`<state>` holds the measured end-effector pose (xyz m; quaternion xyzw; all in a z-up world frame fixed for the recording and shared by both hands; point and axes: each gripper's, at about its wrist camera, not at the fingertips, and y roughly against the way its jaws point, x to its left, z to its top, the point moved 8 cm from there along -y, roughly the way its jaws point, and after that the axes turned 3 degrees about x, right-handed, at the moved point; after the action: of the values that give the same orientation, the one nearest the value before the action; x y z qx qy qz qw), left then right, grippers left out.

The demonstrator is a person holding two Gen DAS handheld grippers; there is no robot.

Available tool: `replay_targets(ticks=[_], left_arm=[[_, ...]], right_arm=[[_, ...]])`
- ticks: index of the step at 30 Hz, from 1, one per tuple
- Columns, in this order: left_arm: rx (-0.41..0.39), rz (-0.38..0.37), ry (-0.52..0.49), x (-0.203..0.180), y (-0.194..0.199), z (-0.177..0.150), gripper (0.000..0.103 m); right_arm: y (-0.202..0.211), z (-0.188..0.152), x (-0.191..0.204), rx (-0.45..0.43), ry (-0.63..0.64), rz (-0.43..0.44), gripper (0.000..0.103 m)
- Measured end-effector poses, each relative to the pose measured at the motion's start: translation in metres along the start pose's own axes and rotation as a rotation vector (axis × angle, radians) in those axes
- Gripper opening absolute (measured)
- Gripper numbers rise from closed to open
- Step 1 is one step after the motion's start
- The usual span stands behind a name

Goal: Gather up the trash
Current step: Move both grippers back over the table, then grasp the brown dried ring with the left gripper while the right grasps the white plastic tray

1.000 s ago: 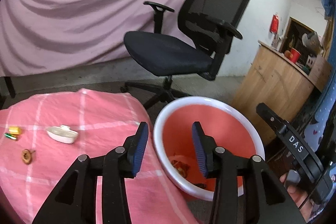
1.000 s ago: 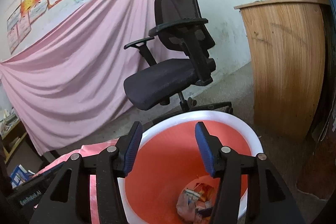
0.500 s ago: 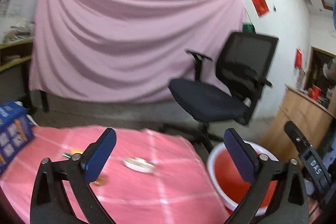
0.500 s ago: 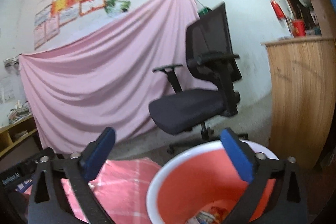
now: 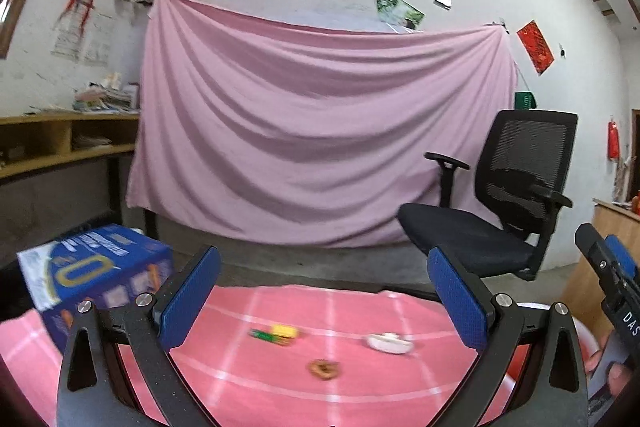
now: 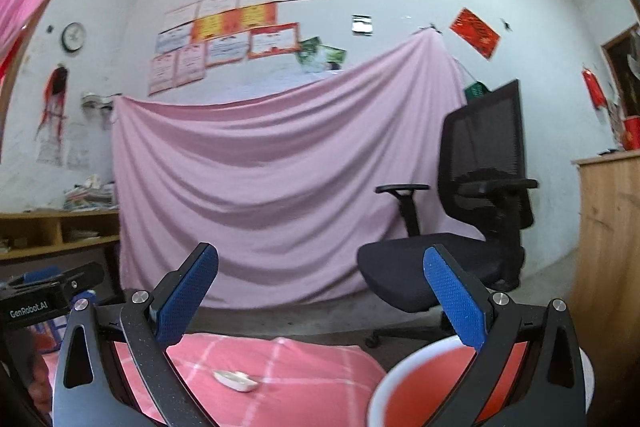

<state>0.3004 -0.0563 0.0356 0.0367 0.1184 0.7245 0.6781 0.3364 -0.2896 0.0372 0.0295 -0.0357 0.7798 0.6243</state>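
Holding both grippers level over the pink cloth [image 5: 280, 387], I have nothing in either one: the left gripper [image 5: 324, 303] stands spread to its widest, empty, and the right gripper [image 6: 320, 301] is just as wide and just as empty.

What is left to collect lies on the cloth ahead of my left gripper. A yellow scrap [image 5: 284, 331] touches a small green piece [image 5: 262, 335], a brown crumpled bit [image 5: 323, 368] sits nearer me, and a white dish-like piece [image 5: 390, 343] lies to the right, well apart from the others. The bin [image 6: 404, 379], red inside with a white rim, stands at the cloth's right edge, below my right gripper.

All of it looks light. The yellow and green bits are small and low, so I judge they could slide or tip out of a careless pinch; I would close across their short sides, pads right down on the cloth. The brown bit looks soft and should crush harmlessly. The white piece seems stiff and shallow, perhaps brittle, so I would take it across its narrow width by the rim.
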Motion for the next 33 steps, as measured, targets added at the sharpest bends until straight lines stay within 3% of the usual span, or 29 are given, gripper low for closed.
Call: replay_targets(ticks=[6,12,21,25,29,31,33], left_arm=[[0.014,0.047,-0.046,0.029,0.001,-0.010,0.101],[0.101,0.064,-0.062,0.049,-0.016,-0.026,0.101],[0.312,0.085,-0.084,0.059,-0.058,-0.059,0.101],[0.417,0.035,-0.082,0.054,-0.075,-0.076,0.100],[0.506,-0.012,-0.100,0.046,-0.088,-0.095,0.086],[0.549,-0.027,-0.103,0.042,-0.094,-0.104,0.081],[0.583,-0.049,-0.097,0.040,-0.099,-0.109,0.071]], right_arm=[[-0.017,-0.015,0.029,0.066,0.057,0.059,0.103],[-0.039,-0.035,0.048,0.177,0.104,0.102,0.103],[-0.074,-0.079,0.052,0.407,0.072,0.132,0.103],[-0.086,-0.097,0.052,0.507,0.074,0.134,0.099],[-0.103,-0.121,0.054,0.646,0.065,0.174,0.096],[-0.109,-0.133,0.055,0.710,0.066,0.180,0.086],[-0.114,-0.144,0.058,0.773,0.068,0.197,0.086]])
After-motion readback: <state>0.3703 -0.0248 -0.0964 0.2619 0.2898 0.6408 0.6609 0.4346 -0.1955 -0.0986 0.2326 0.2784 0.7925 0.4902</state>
